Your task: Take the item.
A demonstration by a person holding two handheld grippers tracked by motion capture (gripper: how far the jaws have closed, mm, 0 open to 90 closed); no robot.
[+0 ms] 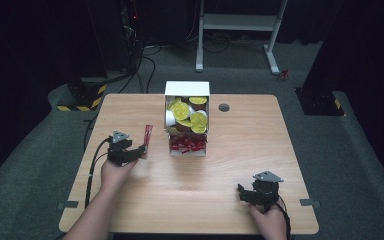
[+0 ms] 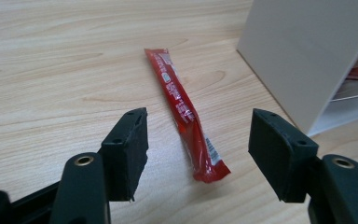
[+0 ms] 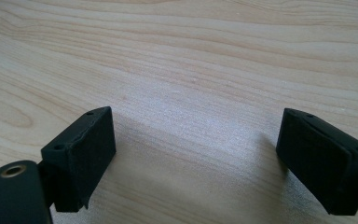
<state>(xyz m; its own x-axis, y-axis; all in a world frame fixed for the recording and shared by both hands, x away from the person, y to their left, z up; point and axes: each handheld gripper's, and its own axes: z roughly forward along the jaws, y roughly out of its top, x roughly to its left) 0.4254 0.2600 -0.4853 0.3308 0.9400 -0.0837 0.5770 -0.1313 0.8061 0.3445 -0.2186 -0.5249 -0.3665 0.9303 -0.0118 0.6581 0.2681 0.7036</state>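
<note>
- The red sachet (image 2: 186,114), a long thin stick pack with small white print, lay flat on the wooden table (image 1: 240,180), left of the white box (image 1: 187,89) and just beside its wall without touching it.
- In the left gripper view its near, crimped end lay between the two black jaws, but lower down on the wood; neither pad touched it.
- The left gripper (image 1: 141,148) had its jaws spread apart, a clear gap on each side of the sachet, holding nothing.
- In the high view that gripper sat at the sachet's near end, the person's left hand (image 1: 115,172) behind it and a cable trailing back off the table edge.
- The white box stood open on the far middle of the table: round yellow-lidded cups (image 1: 190,116) piled in its upper part, more red sachets (image 1: 187,144) heaped in the lower compartment.
- A small grey round cap (image 1: 224,107) was set in the tabletop just right of the box.
- The right gripper (image 1: 241,192) was well apart from all this, near the front right edge of the table.
- Its jaws stood wide open over bare wood, with nothing between them, in the person's right hand (image 1: 269,220).
</note>
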